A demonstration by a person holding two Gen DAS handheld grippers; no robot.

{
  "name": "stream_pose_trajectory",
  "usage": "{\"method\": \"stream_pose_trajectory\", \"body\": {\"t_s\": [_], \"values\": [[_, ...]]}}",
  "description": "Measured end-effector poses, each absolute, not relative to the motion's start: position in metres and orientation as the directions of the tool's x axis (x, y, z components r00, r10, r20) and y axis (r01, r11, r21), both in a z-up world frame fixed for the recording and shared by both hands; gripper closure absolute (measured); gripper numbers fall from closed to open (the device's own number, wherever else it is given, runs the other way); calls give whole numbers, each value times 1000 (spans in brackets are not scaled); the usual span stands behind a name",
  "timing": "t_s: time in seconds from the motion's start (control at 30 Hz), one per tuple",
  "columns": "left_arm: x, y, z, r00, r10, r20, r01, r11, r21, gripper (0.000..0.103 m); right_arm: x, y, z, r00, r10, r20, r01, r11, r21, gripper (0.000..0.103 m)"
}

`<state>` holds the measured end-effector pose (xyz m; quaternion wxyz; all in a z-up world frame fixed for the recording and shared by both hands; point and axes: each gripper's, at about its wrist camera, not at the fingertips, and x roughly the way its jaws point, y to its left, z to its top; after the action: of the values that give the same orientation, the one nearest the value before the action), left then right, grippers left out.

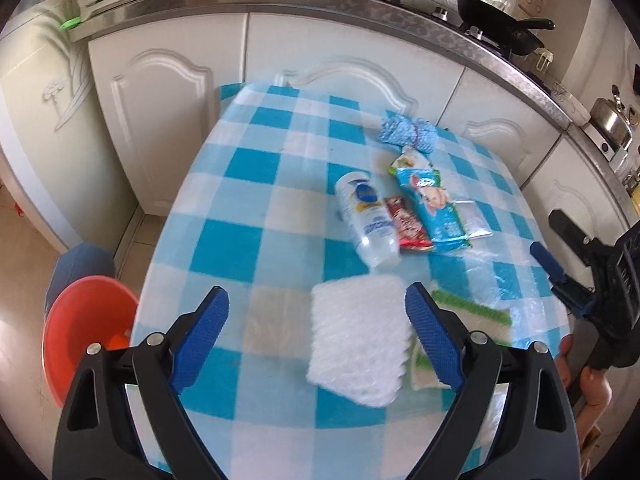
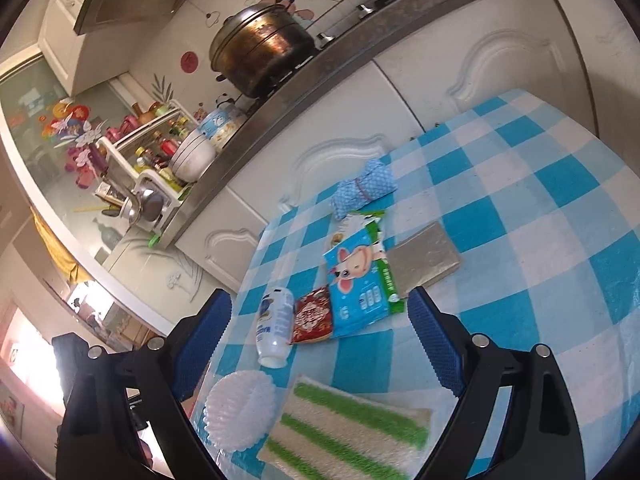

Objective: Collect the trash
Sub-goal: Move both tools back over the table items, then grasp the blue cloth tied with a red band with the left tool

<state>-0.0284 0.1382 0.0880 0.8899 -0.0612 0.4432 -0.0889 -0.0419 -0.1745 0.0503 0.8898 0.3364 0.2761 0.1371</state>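
Left wrist: splayed left claw (image 1: 317,314) above foam net (image 1: 358,334)

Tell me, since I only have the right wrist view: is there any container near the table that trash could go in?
Observer: Yes, an orange basin sits off the left edge of the table, lower than the tabletop.
Operator: Are the left tongs holding anything?
Observer: No, the left tongs are open and empty, aimed at the white foam net.
Operator: Anything on the counter past the wok?
Observer: A shiny steel pot stands farther right.
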Motion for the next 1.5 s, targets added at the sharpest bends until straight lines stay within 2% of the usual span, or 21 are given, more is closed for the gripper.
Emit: {"method": "stream_pose_trajectory", "body": {"t_s": [0.33, 0.7, 0.9, 0.97, 1.1, 1.17, 1.3, 1.5], "values": [[87, 33, 103, 541, -255, -801, 292, 951, -106, 13, -38, -230, 27, 825, 411, -388, 25, 659, 752, 14], [204, -66, 62, 579, -106, -808, 507, 823, 255, 13, -35, -246, 11, 814, 432, -388, 48, 616, 787, 14], [236, -83, 37, 559, -77, -826, 532, 797, 286, 14, -34, -247, 6, 804, 449, -390, 52, 600, 798, 14], [244, -85, 28, 548, -57, -834, 527, 798, 292, 20, -34, -247, 6, 803, 452, -389, 51, 599, 799, 14], [253, -77, 33, 522, -106, -846, 485, 853, 193, 54, -32, -245, 3, 797, 447, -406, 57, 614, 788, 14], [252, -75, 33, 527, -109, -843, 469, 864, 181, 72, -31, -244, 0, 787, 456, -417, 64, 611, 789, 14], [243, -69, 37, 533, -127, -836, 440, 886, 145, 80, -31, -237, 3, 772, 468, -430, 42, 638, 769, 14], [227, -46, 49, 542, -141, -828, 368, 926, 84, 85, -31, -217, 9, 738, 483, -472, -18, 712, 702, 14]]}}
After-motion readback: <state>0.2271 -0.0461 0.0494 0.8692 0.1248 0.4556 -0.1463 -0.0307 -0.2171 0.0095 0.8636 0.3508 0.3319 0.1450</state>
